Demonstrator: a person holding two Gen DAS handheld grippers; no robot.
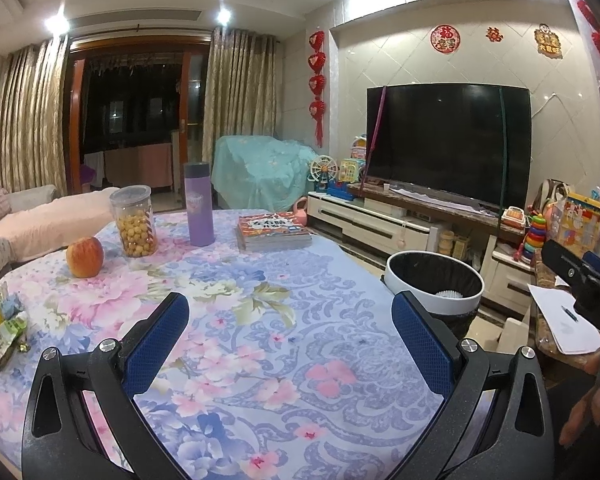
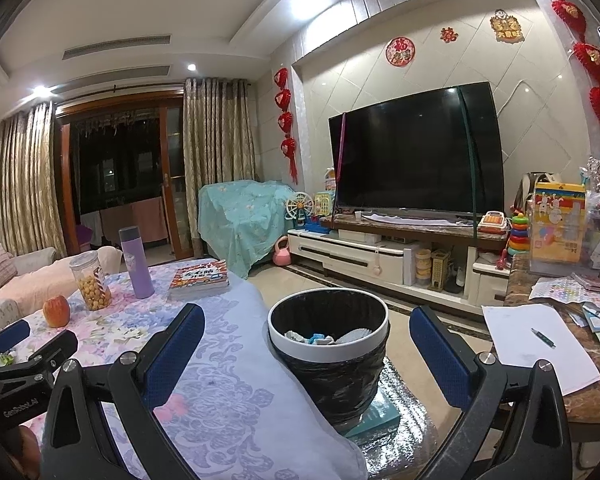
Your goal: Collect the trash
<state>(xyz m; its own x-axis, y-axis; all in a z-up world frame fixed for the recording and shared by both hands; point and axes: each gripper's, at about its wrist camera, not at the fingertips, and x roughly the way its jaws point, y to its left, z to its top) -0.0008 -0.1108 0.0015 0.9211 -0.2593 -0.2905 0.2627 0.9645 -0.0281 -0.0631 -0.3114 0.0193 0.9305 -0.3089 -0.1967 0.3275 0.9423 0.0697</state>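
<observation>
Both grippers, left (image 1: pixel 290 334) and right (image 2: pixel 306 346), have fingers apart, empty. Wrappers (image 1: pixel 2 334) sit left of the left fingers; reaching could knock the apple (image 1: pixel 85 257).

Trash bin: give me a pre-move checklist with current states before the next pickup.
1. Trash bin upright beside the table, mouth unobstructed: ok.
2. Bin has room: ok, only a few scraps at the bottom.
3. Left gripper open and empty: ok.
4. Right gripper open and empty: ok.
5. Wrappers at the table's left edge still to collect: not ok.
6. Wrappers free of the yellow item behind them: cannot tell.
</observation>
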